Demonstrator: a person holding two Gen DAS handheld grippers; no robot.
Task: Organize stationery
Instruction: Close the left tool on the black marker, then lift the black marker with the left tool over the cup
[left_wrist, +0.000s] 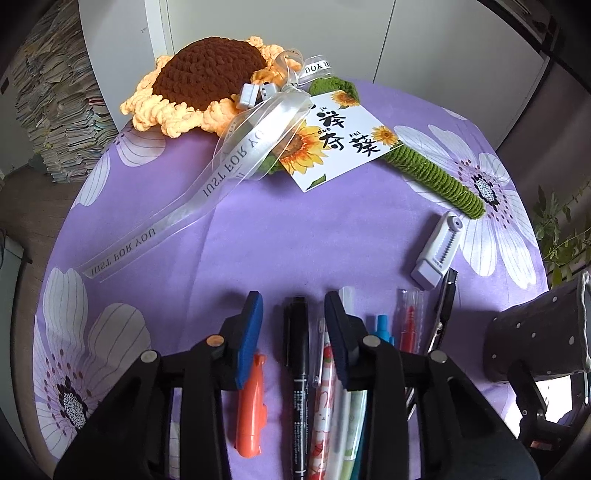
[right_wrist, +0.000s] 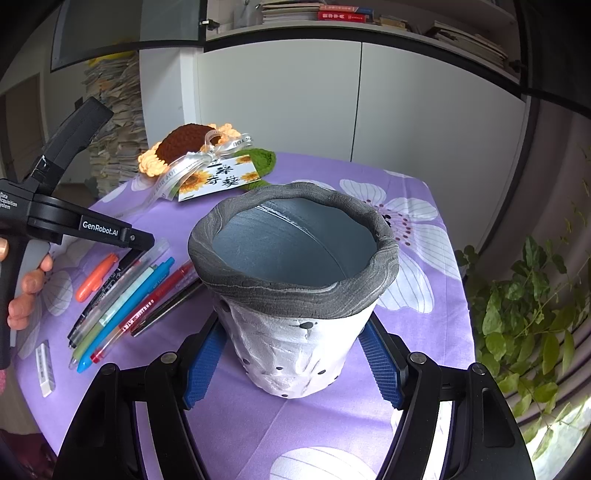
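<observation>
We clamp R gripper on pen pot to steady it; L gripper, part-open left of pot, straddles black marker w/o pinching

Crocheted sunflower lies on its side at the far edge of the surface, brown centre, orange petals; green crocheted stem runs toward the right. White ribbon printed "JUST FOR YOU" tied in a bow at the flower's neck, one tail trailing forward-left over the cloth. White card with sunflower prints and black characters rests on the stem. Purple tablecloth with large white flower print covers the surface. Paper stacks far left. White cabinet doors behind; books on shelf above. Leafy green plant at right.
</observation>
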